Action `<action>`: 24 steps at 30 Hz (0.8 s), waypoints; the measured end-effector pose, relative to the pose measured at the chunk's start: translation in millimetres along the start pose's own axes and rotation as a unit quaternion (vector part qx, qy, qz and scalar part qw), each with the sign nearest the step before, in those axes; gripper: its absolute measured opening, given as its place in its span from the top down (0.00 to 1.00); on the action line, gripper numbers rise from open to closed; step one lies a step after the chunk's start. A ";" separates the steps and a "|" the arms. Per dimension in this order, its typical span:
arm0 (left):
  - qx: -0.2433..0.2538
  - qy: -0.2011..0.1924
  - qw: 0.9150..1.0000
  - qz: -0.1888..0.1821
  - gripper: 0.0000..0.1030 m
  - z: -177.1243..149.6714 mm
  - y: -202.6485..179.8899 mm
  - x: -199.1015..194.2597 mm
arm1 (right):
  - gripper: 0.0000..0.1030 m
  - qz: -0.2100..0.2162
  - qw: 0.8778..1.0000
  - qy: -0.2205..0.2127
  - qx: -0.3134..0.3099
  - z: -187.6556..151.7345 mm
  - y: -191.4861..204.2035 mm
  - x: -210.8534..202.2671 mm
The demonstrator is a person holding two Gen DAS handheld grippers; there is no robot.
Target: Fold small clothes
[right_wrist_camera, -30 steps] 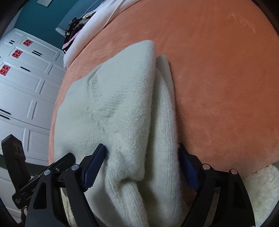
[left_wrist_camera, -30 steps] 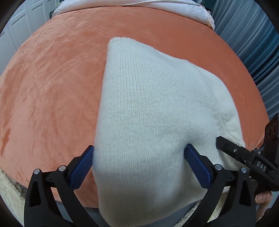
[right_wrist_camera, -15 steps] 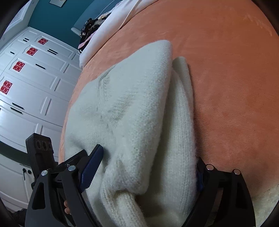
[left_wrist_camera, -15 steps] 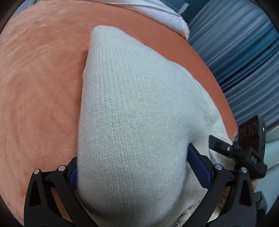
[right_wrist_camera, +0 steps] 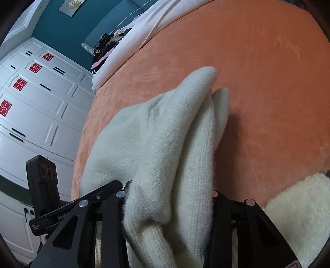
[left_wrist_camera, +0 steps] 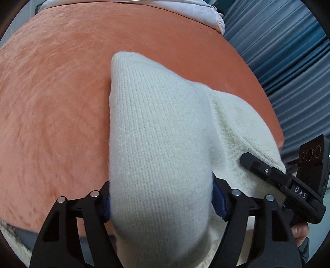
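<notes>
A cream knitted sweater point(left_wrist_camera: 160, 132) lies folded on an orange bed cover point(left_wrist_camera: 51, 103). My left gripper point(left_wrist_camera: 163, 204) is shut on the near edge of the sweater, its blue pads mostly buried in the knit. My right gripper point(right_wrist_camera: 169, 204) is shut on the same sweater point(right_wrist_camera: 165, 132) at its near end, where a rolled sleeve bunches between the jaws. Each gripper shows in the other's view: the right one point(left_wrist_camera: 288, 185) at the left view's lower right, the left one point(right_wrist_camera: 61, 212) at the right view's lower left.
The orange cover point(right_wrist_camera: 257, 92) spreads far beyond the sweater. White bedding point(left_wrist_camera: 185, 8) lies at the far end. Blue curtains point(left_wrist_camera: 288, 51) hang to the right. White wardrobe doors point(right_wrist_camera: 31, 113) stand to the left. A cream fleece throw point(right_wrist_camera: 299, 216) lies at the near edge.
Both grippers have closed tighter on the sweater's near edge and lifted it, so the far folded end sits farther off and the knit bunches more between the jaws.
</notes>
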State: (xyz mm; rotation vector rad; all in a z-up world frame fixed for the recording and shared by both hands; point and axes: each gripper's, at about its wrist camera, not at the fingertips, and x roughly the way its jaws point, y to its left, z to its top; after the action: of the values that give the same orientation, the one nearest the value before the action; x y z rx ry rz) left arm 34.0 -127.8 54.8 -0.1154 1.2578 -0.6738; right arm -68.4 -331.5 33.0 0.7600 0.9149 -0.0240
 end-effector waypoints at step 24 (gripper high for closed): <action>0.204 -0.416 0.885 -0.040 0.34 43.5 -82.3 -356.5 | 0.64 0.143 0.884 -0.369 -0.250 18.7 248.0 -252.9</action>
State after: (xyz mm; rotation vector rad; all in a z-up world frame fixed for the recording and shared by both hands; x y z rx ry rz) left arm -11.5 -18.0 403.6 -0.0918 0.2709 -0.8251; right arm -133.0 -231.7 367.2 0.3359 0.0541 0.1694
